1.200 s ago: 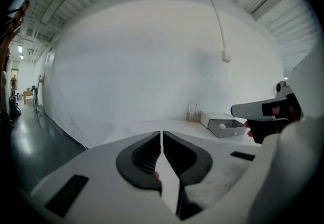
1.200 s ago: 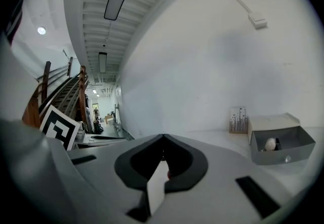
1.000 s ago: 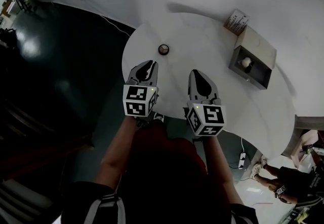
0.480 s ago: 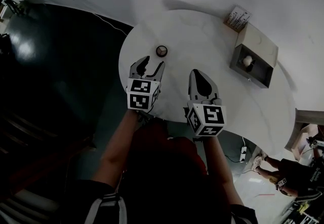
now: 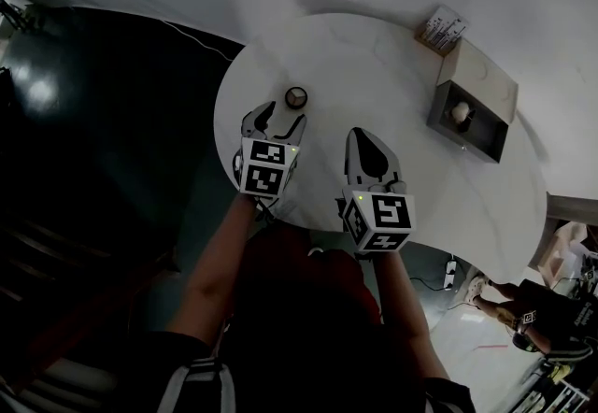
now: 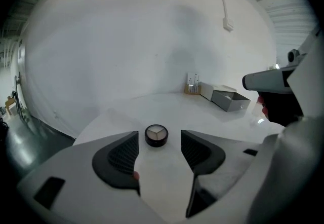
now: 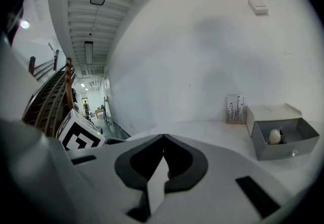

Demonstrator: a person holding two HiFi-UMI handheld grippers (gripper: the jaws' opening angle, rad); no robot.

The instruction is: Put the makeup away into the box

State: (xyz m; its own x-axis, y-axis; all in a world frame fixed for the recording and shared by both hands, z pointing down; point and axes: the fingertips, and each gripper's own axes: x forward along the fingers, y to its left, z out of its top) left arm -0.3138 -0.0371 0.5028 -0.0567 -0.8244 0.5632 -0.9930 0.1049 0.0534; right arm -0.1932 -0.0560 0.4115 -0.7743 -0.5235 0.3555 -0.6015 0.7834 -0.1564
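White and round, the worktop [image 5: 383, 65] lies under both tools, which a person holds side by side above its near edge. The left tool [image 5: 277, 118] stands released: its jaws have just been opening and now gape wide. Nothing sits between its dark ribbed pads [image 6: 120, 154], and they touch nothing. Just ahead of its tips, in line with the gap between the jaws, lies the makeup, a small round black compact [image 6: 156, 135]. It rests flat on the worktop, its top showing a pale fill divided into three wedges, and it lies clear of both jaw tips. The right tool [image 7: 163, 138] is clenched, its jaws meeting tip to tip with nothing caught between them; only a sliver of the worktop shows through the slot behind the tips. It hangs just to the right of the left tool, whose marker cube [image 7: 80, 134] shows at the left of the right gripper view. Well ahead and to the right of the right tool stands the grey box [image 7: 283, 151], open, with its pale lid tipped back. A small pale egg-shaped thing [image 7: 274, 137] lies inside it. Just left of the box stands a small printed card [image 7: 235, 109], upright. From the left tool the box is farther still, ahead and to the right, well apart from the compact.
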